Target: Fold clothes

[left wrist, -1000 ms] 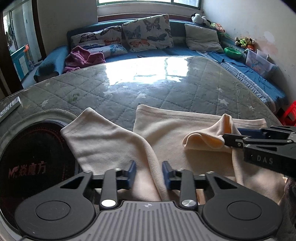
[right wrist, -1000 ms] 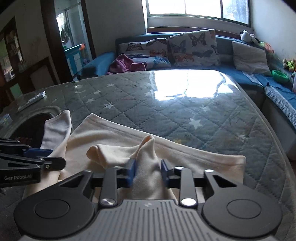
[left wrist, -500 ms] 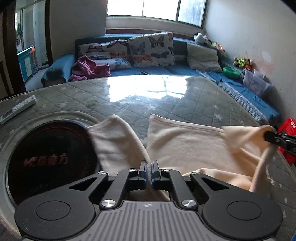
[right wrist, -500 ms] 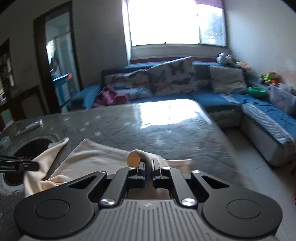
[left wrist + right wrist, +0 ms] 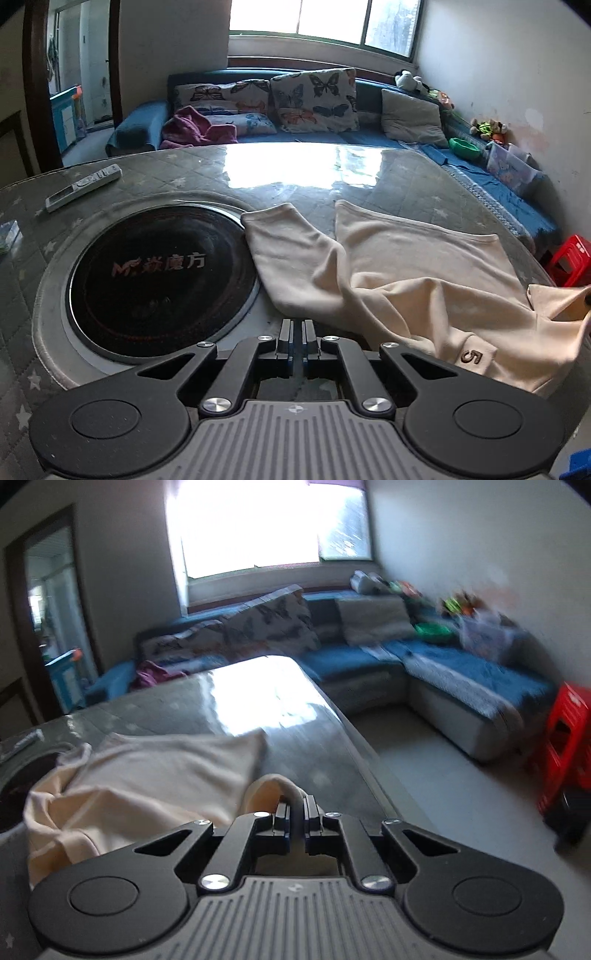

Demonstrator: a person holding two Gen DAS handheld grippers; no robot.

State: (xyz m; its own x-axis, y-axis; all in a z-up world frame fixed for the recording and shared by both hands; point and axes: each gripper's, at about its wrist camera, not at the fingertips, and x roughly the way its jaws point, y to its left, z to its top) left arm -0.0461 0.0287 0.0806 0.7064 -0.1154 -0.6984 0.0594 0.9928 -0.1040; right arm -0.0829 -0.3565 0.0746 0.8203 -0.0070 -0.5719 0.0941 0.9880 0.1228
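Note:
A cream garment [image 5: 406, 273] with a "5" patch lies rumpled on the quilted grey table [image 5: 369, 177], one sleeve reaching toward the round black hob. My left gripper [image 5: 297, 328] is shut with nothing between its fingers, just short of the sleeve's near edge. My right gripper [image 5: 295, 806] is shut on a fold of the cream garment [image 5: 155, 771] and holds it lifted near the table's right edge. The right wrist view is motion-blurred.
A round black hob [image 5: 159, 277] is set into the table at left. A remote [image 5: 83, 186] lies beyond it. A blue sofa with cushions [image 5: 314, 99] stands behind. A red stool [image 5: 565, 746] stands on the floor at right.
Both grippers went from open to shut. The left one has let the cloth slip out and pulled back. The right one has pulled its fold to the right, stretching the garment.

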